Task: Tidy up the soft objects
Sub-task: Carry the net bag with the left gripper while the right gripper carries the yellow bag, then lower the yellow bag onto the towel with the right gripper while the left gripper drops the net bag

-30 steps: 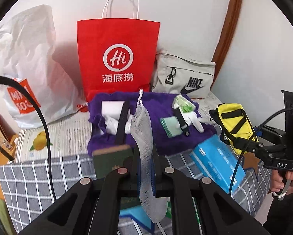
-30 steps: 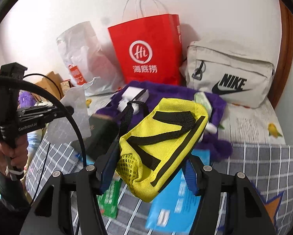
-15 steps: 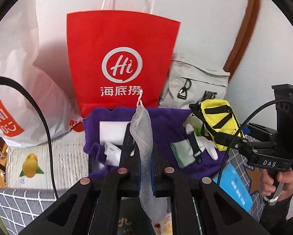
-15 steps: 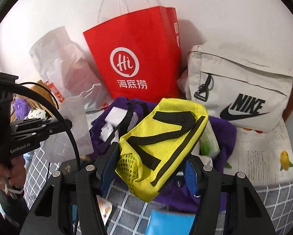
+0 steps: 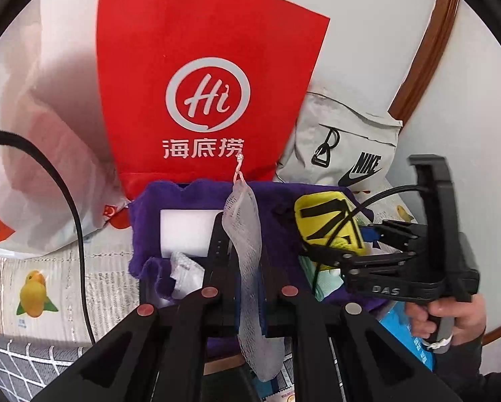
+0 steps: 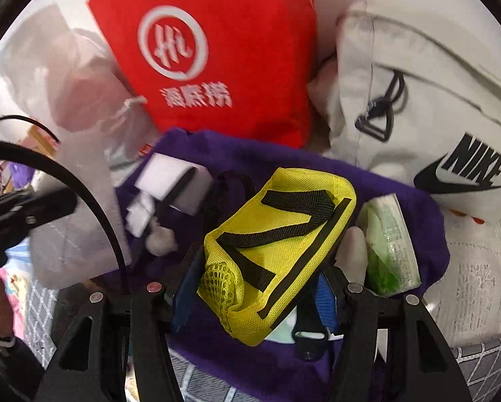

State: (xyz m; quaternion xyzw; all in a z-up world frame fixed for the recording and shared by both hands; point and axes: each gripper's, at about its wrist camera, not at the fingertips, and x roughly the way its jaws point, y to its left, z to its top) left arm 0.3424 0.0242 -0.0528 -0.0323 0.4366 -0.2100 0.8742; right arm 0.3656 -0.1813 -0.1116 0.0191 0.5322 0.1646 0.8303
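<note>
My left gripper (image 5: 248,288) is shut on a white mesh pouch (image 5: 247,238) that hangs upright between its fingers, over a purple fleece cloth (image 5: 149,207). My right gripper (image 6: 260,288) is shut on a yellow pouch with black straps (image 6: 277,248) and holds it above the same purple cloth (image 6: 418,207). The right gripper (image 5: 320,251) with the yellow pouch (image 5: 324,217) also shows in the left wrist view. The mesh pouch (image 6: 79,214) shows blurred at the left of the right wrist view.
A red paper bag (image 5: 206,83) stands against the wall, a grey Nike bag (image 5: 347,147) to its right, a white plastic bag (image 5: 32,154) to its left. On the purple cloth lie a white box (image 5: 186,232), a green tissue pack (image 6: 389,248) and small items. A blue packet (image 5: 408,335) lies on the checked sheet.
Both grippers have moved forward towards the red bag and over the purple cloth, each still holding its pouch. The right gripper has come closer to the left one.
</note>
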